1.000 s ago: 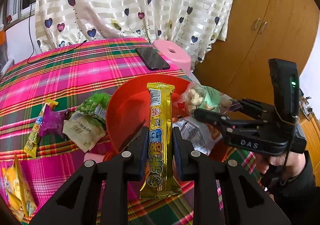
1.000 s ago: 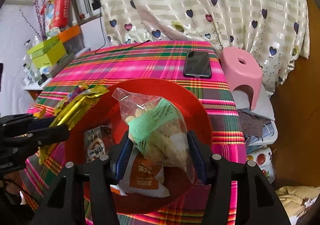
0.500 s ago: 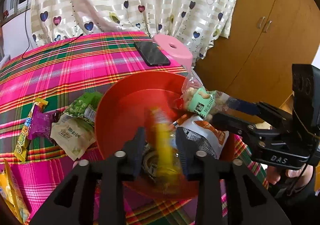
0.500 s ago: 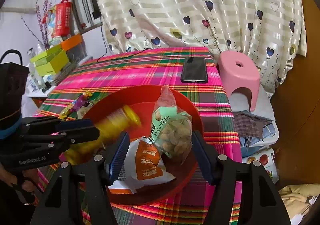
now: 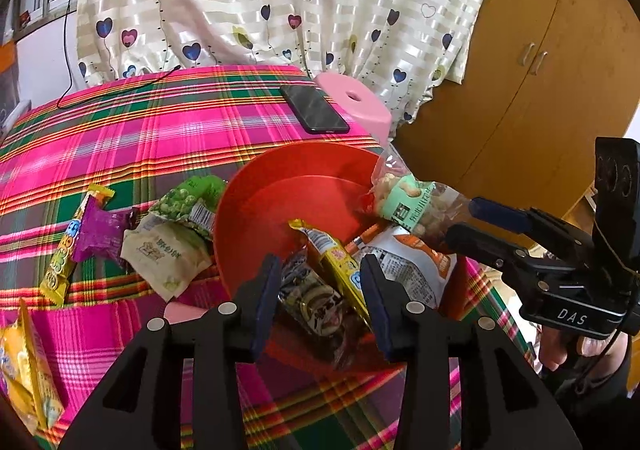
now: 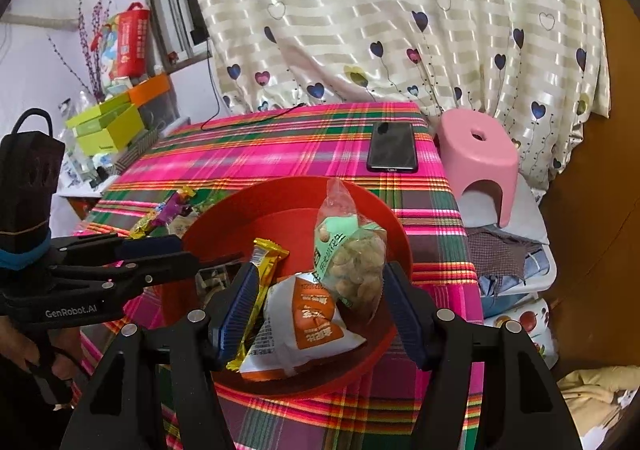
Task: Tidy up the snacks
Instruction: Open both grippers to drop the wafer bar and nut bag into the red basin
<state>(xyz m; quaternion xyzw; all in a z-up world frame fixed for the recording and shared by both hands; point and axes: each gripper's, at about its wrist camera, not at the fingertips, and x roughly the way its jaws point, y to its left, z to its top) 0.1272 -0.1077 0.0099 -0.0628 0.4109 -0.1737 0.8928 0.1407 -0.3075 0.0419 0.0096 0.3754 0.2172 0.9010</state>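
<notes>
Pink, green and orange plaid cloth covers the worktop (image 5: pixel 168 138), with a heart-print curtain behind it, a pink stool (image 6: pixel 476 154) at its far corner and a black phone (image 5: pixel 314 114) lying near that edge. Close to the near edge stands a red bowl (image 5: pixel 280 170), already holding a gold-wrapped bar (image 5: pixel 332 254), a white-and-orange packet (image 6: pixel 308 322), a clear bag of nuts (image 6: pixel 352 254) and a dark wrapper partly hidden underneath.

Above the bowl the left gripper (image 5: pixel 320 286) has its jaws opening; the gold bar lies between them but the pads do not press on it. The right gripper (image 6: pixel 316 310) stands spread wide on either side of the nut bag and the packet, gripping neither.

Left of the bowl, on the cloth, more snacks wait: a green pea packet (image 5: pixel 188 202), a pale packet (image 5: pixel 164 254), a purple wrapper (image 5: pixel 100 230) over a yellow bar (image 5: pixel 60 270), and a yellow bag (image 5: pixel 24 370) at the near corner.

These are probably all light, with thin crinkly film that slips and buckles. The flat sealed ends or a bunched middle look like the surest places to pinch. Contents such as nuts and crisps would likely crush under a hard squeeze, so a gentle closing suits them.
</notes>
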